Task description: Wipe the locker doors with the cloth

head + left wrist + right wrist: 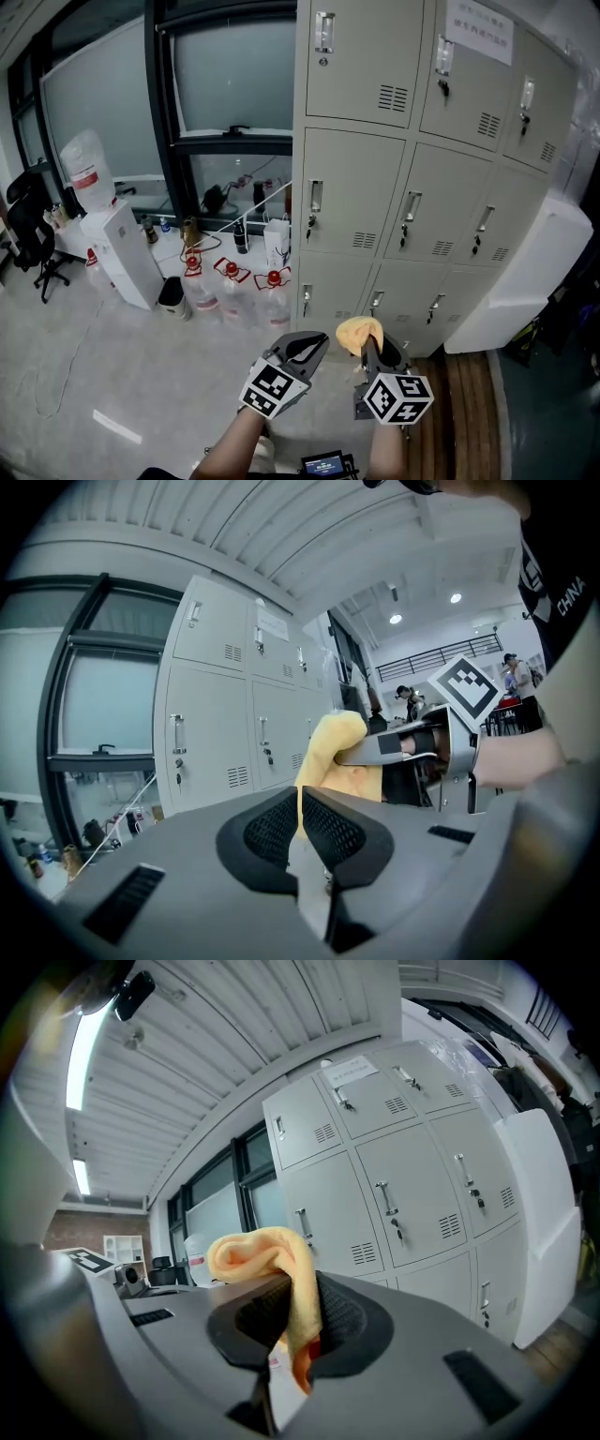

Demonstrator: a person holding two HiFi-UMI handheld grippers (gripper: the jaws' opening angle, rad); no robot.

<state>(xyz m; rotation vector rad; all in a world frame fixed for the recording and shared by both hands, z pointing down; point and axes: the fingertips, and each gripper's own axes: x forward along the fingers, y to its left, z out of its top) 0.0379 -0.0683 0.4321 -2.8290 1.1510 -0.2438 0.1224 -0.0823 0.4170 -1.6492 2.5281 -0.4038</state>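
A bank of grey lockers [412, 159] stands ahead, its doors closed, each with a handle and a vent. My right gripper [368, 345] is shut on a yellow cloth [359, 332], which bulges up past the jaws [267, 1251]. It is held level, a short way off the lowest locker row [375, 300]. My left gripper [317, 342] is just to its left, shut with nothing between its pads [298, 822]. From the left gripper view the cloth [333, 752] and the right gripper [403, 752] show close by, with the locker doors [230, 719] behind them.
Left of the lockers, several water jugs with red caps [230, 286] and a white bag [277, 246] stand on the floor below the window. A water dispenser [117, 234] and an office chair [33, 234] are further left. A white panel [525, 281] leans at the lockers' right.
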